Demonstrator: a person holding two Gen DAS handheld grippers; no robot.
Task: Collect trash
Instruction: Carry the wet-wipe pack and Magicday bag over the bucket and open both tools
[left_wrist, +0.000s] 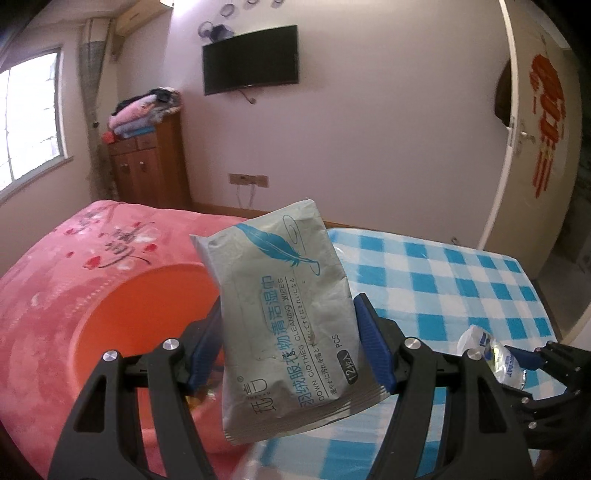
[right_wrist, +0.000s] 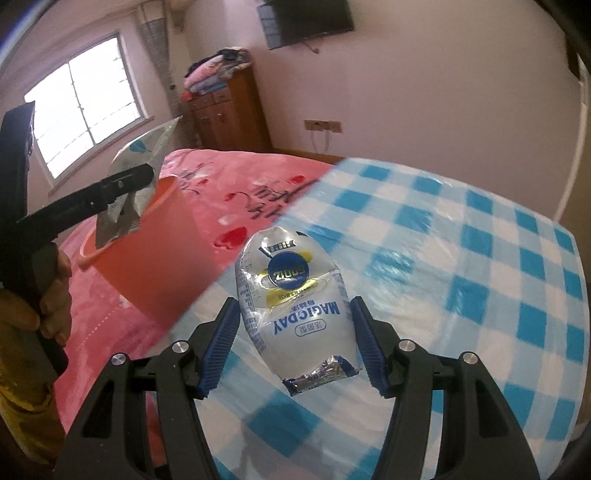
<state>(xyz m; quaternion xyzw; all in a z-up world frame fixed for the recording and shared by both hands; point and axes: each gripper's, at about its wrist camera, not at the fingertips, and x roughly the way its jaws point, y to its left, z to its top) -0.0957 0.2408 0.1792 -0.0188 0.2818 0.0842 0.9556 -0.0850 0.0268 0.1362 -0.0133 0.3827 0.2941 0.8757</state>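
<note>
A grey wipes packet (left_wrist: 284, 317) is pinched between the blue pads of the left tongs (left_wrist: 286, 347) and is held upright above the rim of the orange bucket (left_wrist: 147, 306), which stands on the pink blanket (left_wrist: 55, 266) of the bed. A crumpled clear pouch (right_wrist: 293, 306) is gripped by the right tongs (right_wrist: 293, 343) over the blue checked sheet (right_wrist: 480, 280); contact on its right side appears slight, though blur makes this uncertain.

Both grippers, left gripper (left_wrist: 286, 347) and right gripper (right_wrist: 295, 343), show black angular frames, silver screw heads, ribbed blue finger pads (right_wrist: 221, 343); bare hand (right_wrist: 55, 295), yellow clothing.
</note>
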